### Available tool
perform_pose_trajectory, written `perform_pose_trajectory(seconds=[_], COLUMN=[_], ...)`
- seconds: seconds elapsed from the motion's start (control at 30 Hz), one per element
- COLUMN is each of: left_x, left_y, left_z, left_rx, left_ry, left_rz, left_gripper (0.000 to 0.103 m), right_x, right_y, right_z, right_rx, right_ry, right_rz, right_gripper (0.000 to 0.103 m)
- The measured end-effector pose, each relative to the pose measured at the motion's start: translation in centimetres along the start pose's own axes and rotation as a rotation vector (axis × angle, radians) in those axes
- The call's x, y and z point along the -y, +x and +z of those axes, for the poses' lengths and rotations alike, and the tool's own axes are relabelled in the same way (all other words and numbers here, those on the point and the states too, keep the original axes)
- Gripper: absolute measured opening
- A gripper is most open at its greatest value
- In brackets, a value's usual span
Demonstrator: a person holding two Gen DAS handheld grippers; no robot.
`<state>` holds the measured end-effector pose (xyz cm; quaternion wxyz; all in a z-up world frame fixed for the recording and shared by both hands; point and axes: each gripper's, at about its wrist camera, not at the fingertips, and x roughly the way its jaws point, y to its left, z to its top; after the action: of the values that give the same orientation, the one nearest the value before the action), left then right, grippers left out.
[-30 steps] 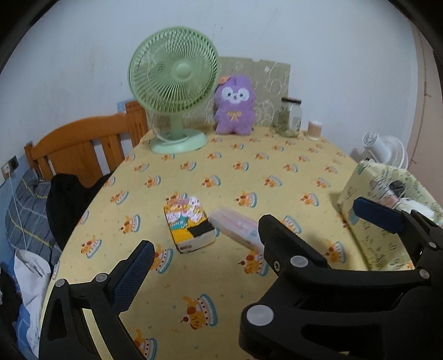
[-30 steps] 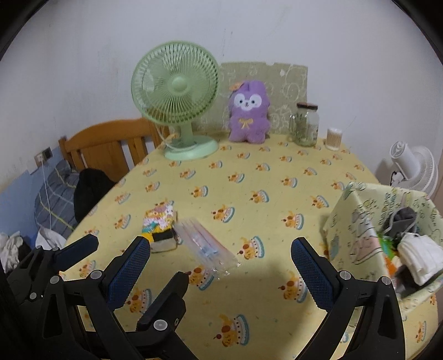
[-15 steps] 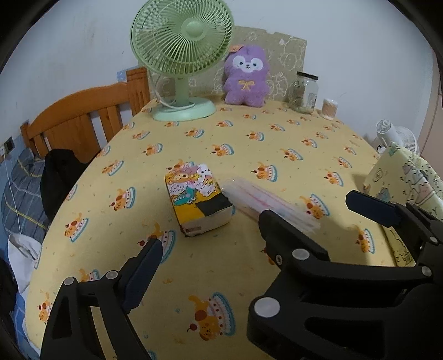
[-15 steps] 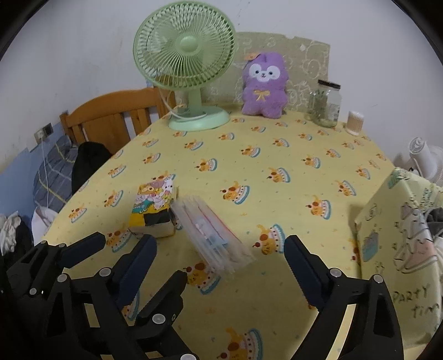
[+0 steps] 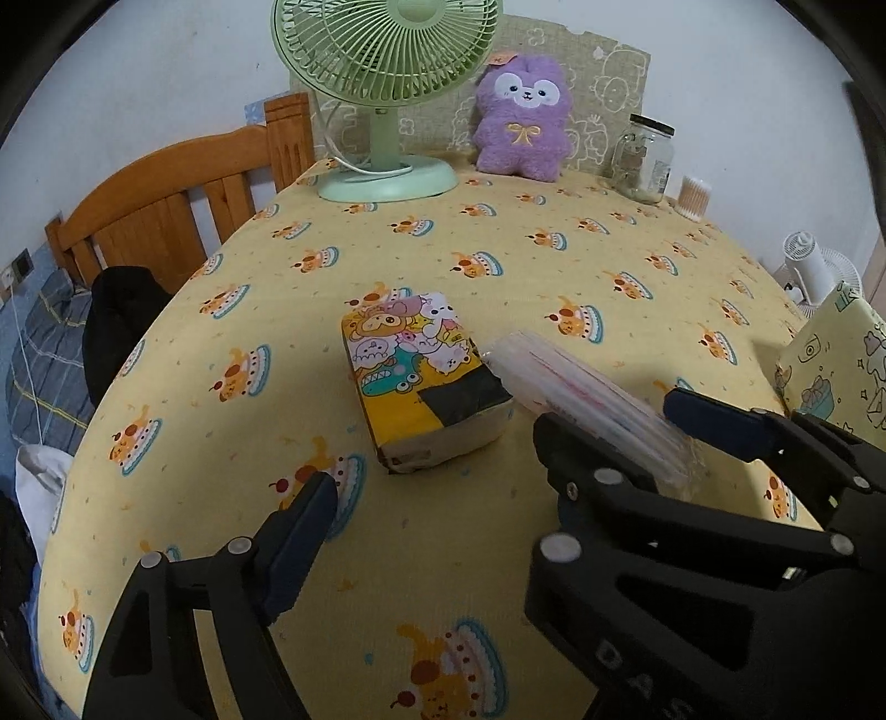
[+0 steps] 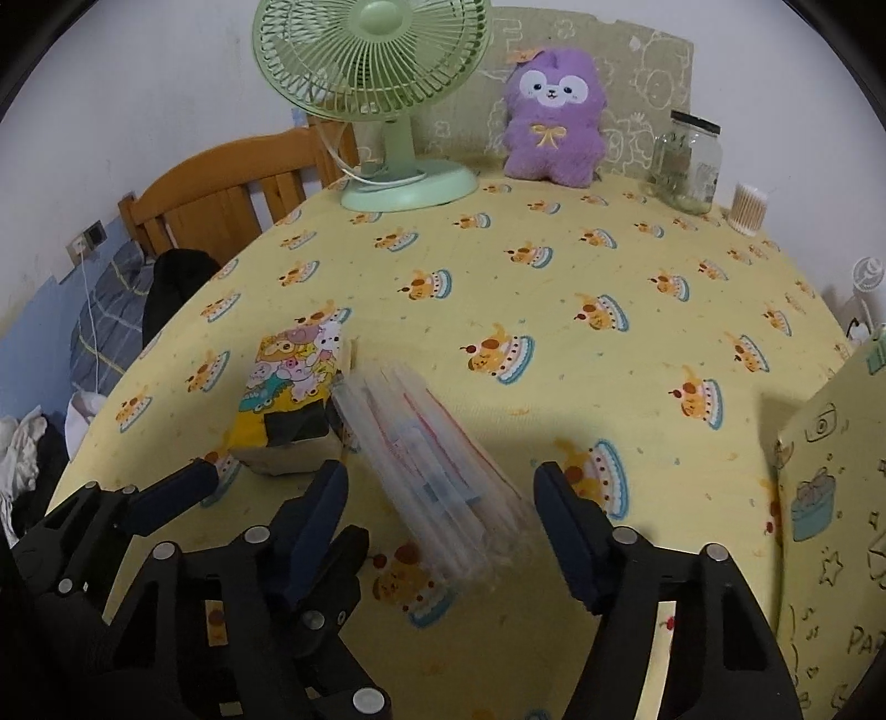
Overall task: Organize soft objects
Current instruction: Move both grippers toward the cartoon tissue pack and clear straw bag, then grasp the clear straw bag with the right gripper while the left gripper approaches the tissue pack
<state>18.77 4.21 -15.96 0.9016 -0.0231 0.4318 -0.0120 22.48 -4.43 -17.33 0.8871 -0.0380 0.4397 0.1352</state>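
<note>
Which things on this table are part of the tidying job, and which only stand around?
Part of the job:
tissue pack
clear plastic packet
yellow printed bag

Only standing around:
green fan
purple plush toy
glass jar
cotton swab box

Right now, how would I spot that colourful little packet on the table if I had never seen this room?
Start at the green fan at the far edge of the yellow cake-print tablecloth, then come toward the table's near middle. There lies a soft tissue pack, beside a clear plastic sleeve. Unlike the see-through sleeve, the pack is opaque yellow and covered in cartoon animals.
</note>
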Motion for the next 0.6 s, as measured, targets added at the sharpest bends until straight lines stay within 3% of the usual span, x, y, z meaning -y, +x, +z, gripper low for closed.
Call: perform_pose_trajectory(seconds=[0.07,0.4,0.47,0.6], left_x=[0.0,0.3,0.6,0.8], left_y=[0.1,0.0,-0.2,-1.0], left_z=[0.0,0.2,0.4,0.9], left_rx=[-0.003,-0.02,-0.018,-0.006], left_ry=[-0.008,-0.003,0.0,0.012], left_rz=[0.004,-0.031,0.001,0.013], left_gripper=[0.083,0.089,0.088,0.085], right_x=[0.0,0.4,0.6,0.8], right_y=[0.4,0.2,-0.1,-1.0], right_z=[0.1,-0.1,0.0,0.3], right_rx=[-0.011,-0.027,-0.021,-0.012], right_ry=[0.0,0.023,0.027,0.037], right_rz=[0.02,0.073,0.065,0.085], right_gripper=[0.06,0.041,0.03,0.026])
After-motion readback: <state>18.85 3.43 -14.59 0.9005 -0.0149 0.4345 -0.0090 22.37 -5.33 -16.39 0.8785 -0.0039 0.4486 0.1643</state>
